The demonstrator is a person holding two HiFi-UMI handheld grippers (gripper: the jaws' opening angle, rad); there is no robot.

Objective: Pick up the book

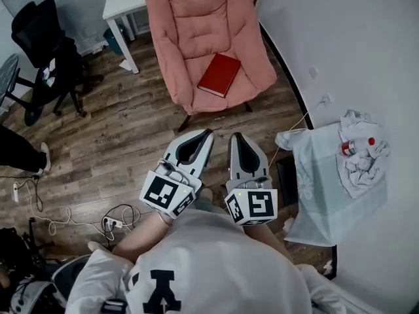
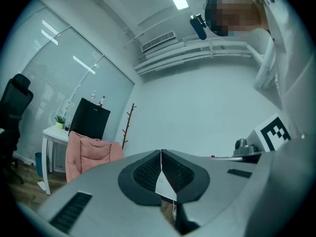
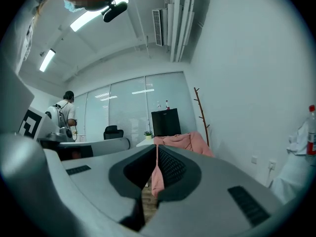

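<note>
Closest to the head camera is the person's white shirt [image 1: 216,267], filling the bottom of that view, with both forearms reaching forward from it. At far left a black office chair [image 1: 42,41] stands on the wooden floor [image 1: 124,126], and white cables [image 1: 98,222] trail across the boards lower down.

Next comes the left gripper [image 1: 207,133], held level and aimed toward the armchair. The left gripper view shows its two jaws pressed flat together, with only a thin seam between the pads and no object caught there. Its marker cube [image 1: 167,193] sits back near the wrist. Just beside it, the right gripper [image 1: 234,136] lies nearly parallel, its tips near the left one's but apart from them. The right gripper view shows its jaws likewise closed tight on themselves, gripping no object.

Ahead of both tips stands a pink armchair [image 1: 196,18]. The book [image 1: 219,74], red-covered, lies flat on the seat cushion toward its right side, turned at a slant and well apart from either gripper.

A white bench [image 1: 123,2] stands just left of the armchair's back. In the left gripper view a small potted plant [image 2: 60,119] sits on it, with a black cabinet [image 2: 90,118] next to it.

Farther right, against the white wall [image 1: 353,38], a pale cloth [image 1: 327,195] is draped over something, with crumpled white fabric [image 1: 360,169] and a red-capped bottle [image 1: 368,142] on top.
</note>
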